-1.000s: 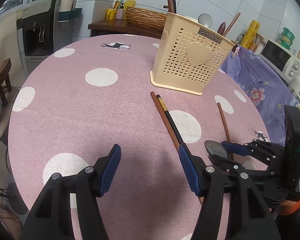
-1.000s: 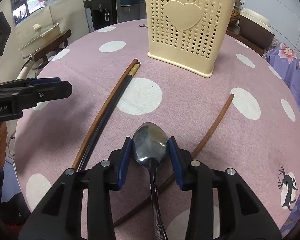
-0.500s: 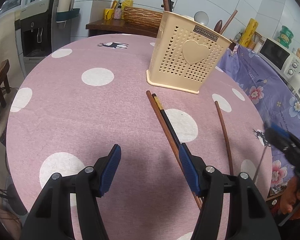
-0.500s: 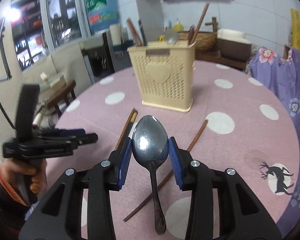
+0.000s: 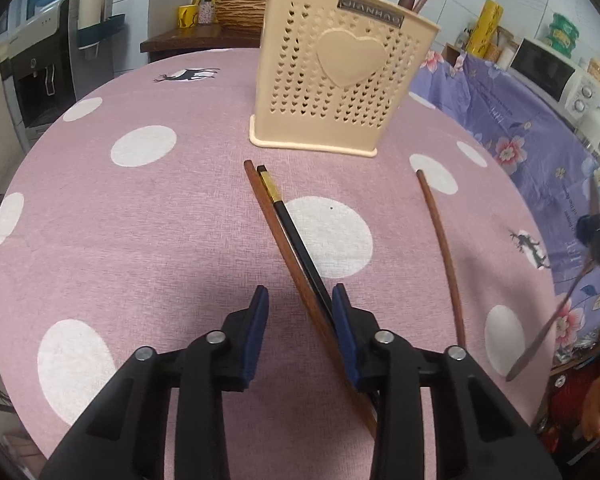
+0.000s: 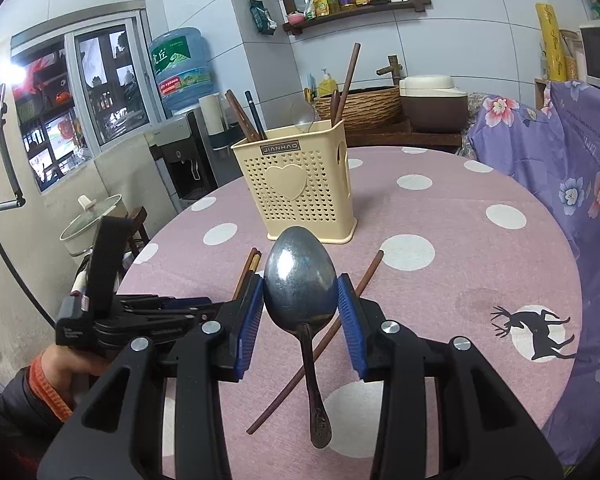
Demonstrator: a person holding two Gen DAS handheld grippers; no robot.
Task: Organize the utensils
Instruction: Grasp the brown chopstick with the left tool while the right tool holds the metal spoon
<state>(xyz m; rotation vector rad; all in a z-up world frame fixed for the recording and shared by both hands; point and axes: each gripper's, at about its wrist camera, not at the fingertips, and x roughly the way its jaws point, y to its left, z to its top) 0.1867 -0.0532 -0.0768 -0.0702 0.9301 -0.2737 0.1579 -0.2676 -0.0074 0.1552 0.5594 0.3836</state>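
right gripper (image 6: pixel 300 300): raised above the table, its blue pads (image 6: pixel 247 320) pressed against both edges of the bowl of a metal spoon (image 6: pixel 300 280). the spoon bowl faces the camera and stands upright; its handle hangs down between the gripper arms, clear of the tablecloth. in the left wrist view only the spoon handle (image 5: pixel 548 324) shows at the right edge, off the table side.

left gripper (image 5: pixel 298 324): low over the table, jaws parted to a moderate gap and holding nothing. a brown wooden chopstick (image 5: pixel 284 248) and a black chopstick with a gold band (image 5: pixel 296 240) lie side by side on the cloth and run between the pads; the black one passes close against the right-hand pad (image 5: pixel 342 328). actual contact cannot be determined.

a second brown chopstick (image 5: pixel 444 248) lies alone on the cloth, well apart to the right of the pair.

the cream perforated utensil holder (image 6: pixel 300 188), marked with a heart, stands upright on the round table with pink polka-dot cloth (image 6: pixel 460 280), beyond the far ends of the chopsticks. it already contains several chopsticks (image 6: pixel 244 114), a clear spoon and a dark wooden utensil.

behind the table: a water dispenser (image 6: pixel 180 152) and a wicker basket (image 6: pixel 360 106).
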